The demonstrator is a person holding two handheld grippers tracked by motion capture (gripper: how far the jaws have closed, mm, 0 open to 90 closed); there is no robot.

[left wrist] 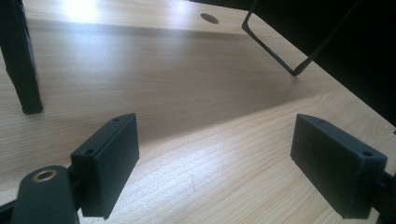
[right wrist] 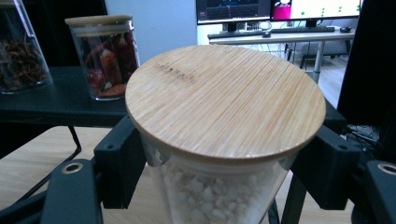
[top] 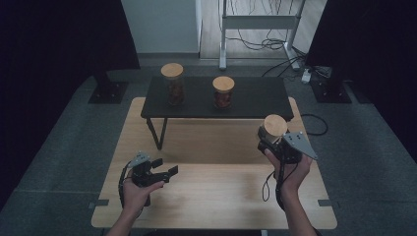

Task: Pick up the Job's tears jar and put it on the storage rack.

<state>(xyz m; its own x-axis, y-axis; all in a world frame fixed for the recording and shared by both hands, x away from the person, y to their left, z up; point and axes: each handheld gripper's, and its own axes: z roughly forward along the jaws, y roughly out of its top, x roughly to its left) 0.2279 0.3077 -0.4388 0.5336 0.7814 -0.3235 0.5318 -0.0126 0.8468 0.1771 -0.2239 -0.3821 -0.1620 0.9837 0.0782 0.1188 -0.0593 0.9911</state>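
My right gripper [top: 271, 140] is shut on a glass jar [top: 273, 129] with a round bamboo lid, held above the right side of the wooden table [top: 211, 196]. In the right gripper view the jar [right wrist: 224, 140] holds white grains, and both black pads clamp it just under the lid. My left gripper [top: 166, 169] rests low over the table's left part with its jaws wide apart; nothing lies between the pads [left wrist: 109, 163] in the left gripper view, only bare wood [left wrist: 210, 154].
A low black shelf [top: 255, 98] stands across the far half of the table. Two bamboo-lidded jars sit on it: one with dark contents [top: 173, 83] at the left, one with red pieces [top: 223, 92] near the middle. Its thin metal legs [top: 156, 132] reach the tabletop.
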